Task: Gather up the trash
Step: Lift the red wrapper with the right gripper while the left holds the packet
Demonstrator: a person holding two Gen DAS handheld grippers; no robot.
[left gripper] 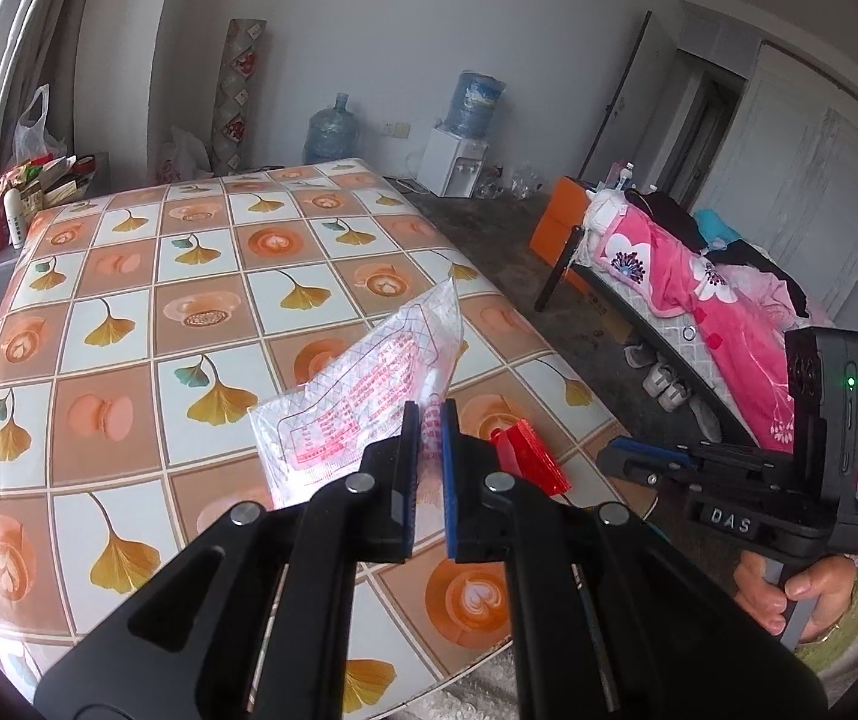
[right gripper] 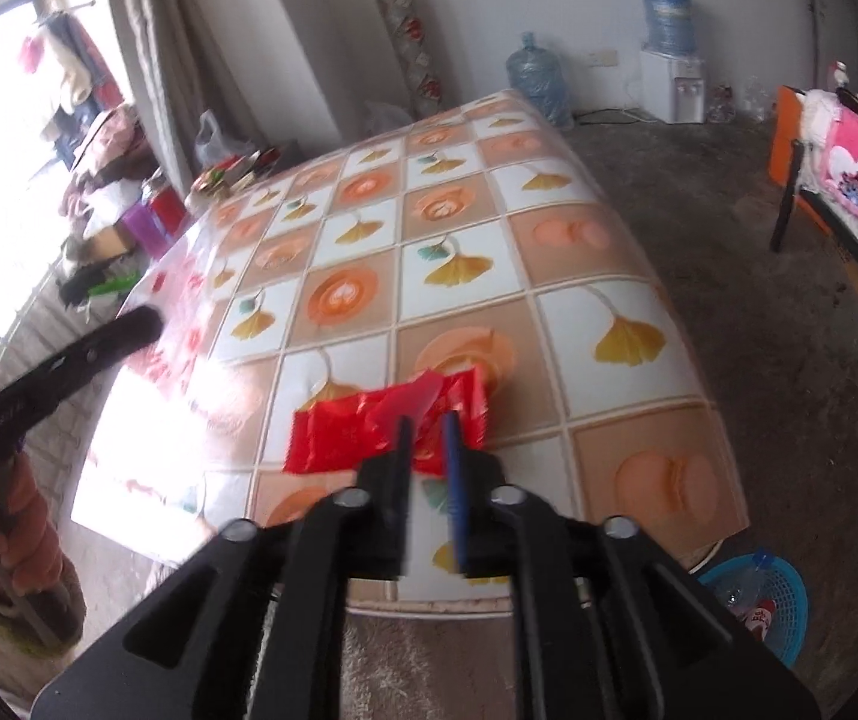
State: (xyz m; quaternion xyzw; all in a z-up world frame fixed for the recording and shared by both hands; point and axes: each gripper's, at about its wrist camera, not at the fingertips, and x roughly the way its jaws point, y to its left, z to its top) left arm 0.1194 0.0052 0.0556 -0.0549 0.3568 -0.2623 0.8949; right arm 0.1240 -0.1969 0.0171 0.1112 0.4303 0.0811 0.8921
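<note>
My left gripper [left gripper: 429,414] is shut on a clear plastic wrapper with red print [left gripper: 369,384] and holds it above the tiled table [left gripper: 129,276]. My right gripper [right gripper: 429,426] is shut on a red plastic wrapper [right gripper: 363,426] over the table's near edge [right gripper: 639,420]. The red wrapper also shows in the left wrist view [left gripper: 528,456], next to the right gripper's body. The clear wrapper appears as a pale blur in the right wrist view [right gripper: 171,324].
A blue basket [right gripper: 759,606] with bottles in it stands on the floor at the table's near right corner. Bottles and bags [left gripper: 15,192] crowd the far left. A bed with pink bedding [left gripper: 699,288] is to the right. A water dispenser [left gripper: 459,138] stands by the far wall.
</note>
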